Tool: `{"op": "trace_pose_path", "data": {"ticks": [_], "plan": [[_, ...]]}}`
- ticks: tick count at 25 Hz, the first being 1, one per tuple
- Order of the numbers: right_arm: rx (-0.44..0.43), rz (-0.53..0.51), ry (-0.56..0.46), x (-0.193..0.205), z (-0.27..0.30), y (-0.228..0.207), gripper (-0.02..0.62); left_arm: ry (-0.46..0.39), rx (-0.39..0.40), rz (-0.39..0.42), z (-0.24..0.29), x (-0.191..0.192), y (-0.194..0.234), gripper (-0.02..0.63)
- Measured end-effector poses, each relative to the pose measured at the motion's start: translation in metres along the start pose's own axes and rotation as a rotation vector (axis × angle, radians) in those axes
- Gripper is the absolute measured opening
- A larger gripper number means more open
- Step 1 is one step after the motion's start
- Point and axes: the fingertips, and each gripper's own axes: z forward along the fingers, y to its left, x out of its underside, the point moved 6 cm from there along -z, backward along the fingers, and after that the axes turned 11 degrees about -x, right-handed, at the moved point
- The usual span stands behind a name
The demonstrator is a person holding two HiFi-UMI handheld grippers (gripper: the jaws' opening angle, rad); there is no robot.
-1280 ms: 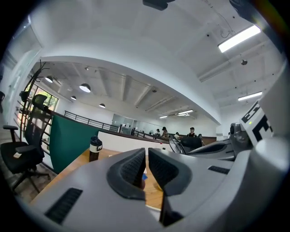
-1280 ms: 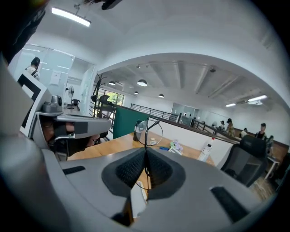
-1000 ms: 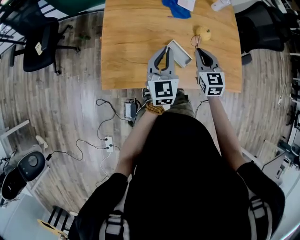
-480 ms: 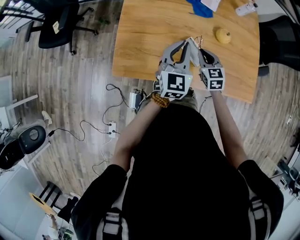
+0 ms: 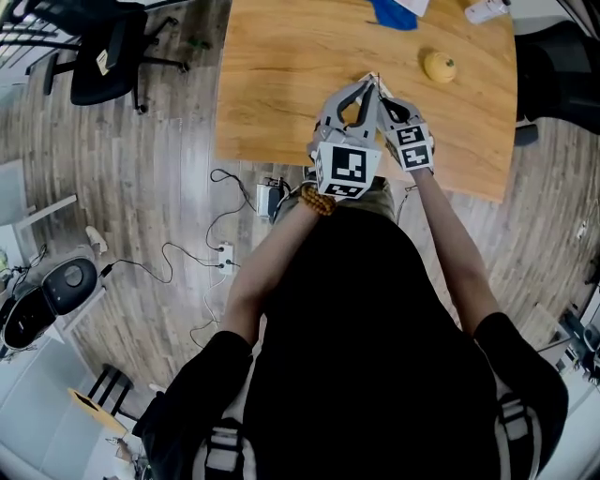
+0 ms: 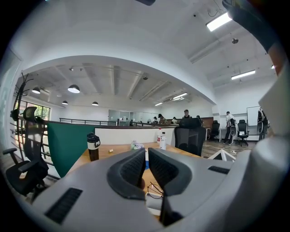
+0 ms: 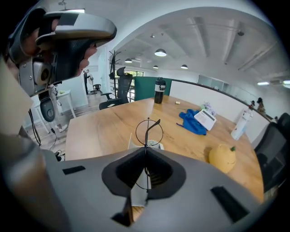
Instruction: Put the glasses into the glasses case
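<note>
L tongs (image 5: 367, 87): upper centre of head view, held level; jaws nearly together w/ a thin slit; grip on anything: can't tell.
R tongs (image 5: 382, 91): tip to tip w/ L tongs, tilted down; pinching glasses (image 7: 146, 136), one lens above the jaws.
Glasses case (image 7: 153, 145): white, just below the glasses, centre of R gripper view.
Surface (image 5: 281, 75): wood; yellow fruit (image 5: 438, 66) at right, blue cloth (image 5: 394, 13) at top edge.
Room: plank floor (image 5: 141, 206), cables (image 5: 202, 272), black chair (image 5: 103, 66) upper left.

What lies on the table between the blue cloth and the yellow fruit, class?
Nothing: between the blue cloth and the yellow fruit there is only bare wooden table, as the right gripper view shows, and the head view too.
</note>
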Motion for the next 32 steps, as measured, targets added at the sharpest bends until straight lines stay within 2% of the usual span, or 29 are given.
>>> {"op": "trace_pose_path", "data": {"ticks": [4, 9, 19, 32], "plan": [[-0.027, 0.032, 0.037, 0.015, 0.007, -0.006, 0.018, 0.045, -0.007, -0.031, 0.006, 0.011, -0.001, 0.037], [-0.053, 0.03, 0.076, 0.025, 0.02, -0.005, 0.018, 0.08, -0.021, -0.028, 0.009, 0.021, 0.008, 0.037], [-0.117, 0.035, 0.15, 0.043, 0.036, -0.003, 0.02, 0.102, -0.032, -0.018, 0.016, 0.029, 0.013, 0.037], [-0.131, 0.012, 0.204, 0.048, 0.043, -0.001, 0.032, 0.113, -0.039, -0.032, 0.021, 0.031, 0.018, 0.037]]}}
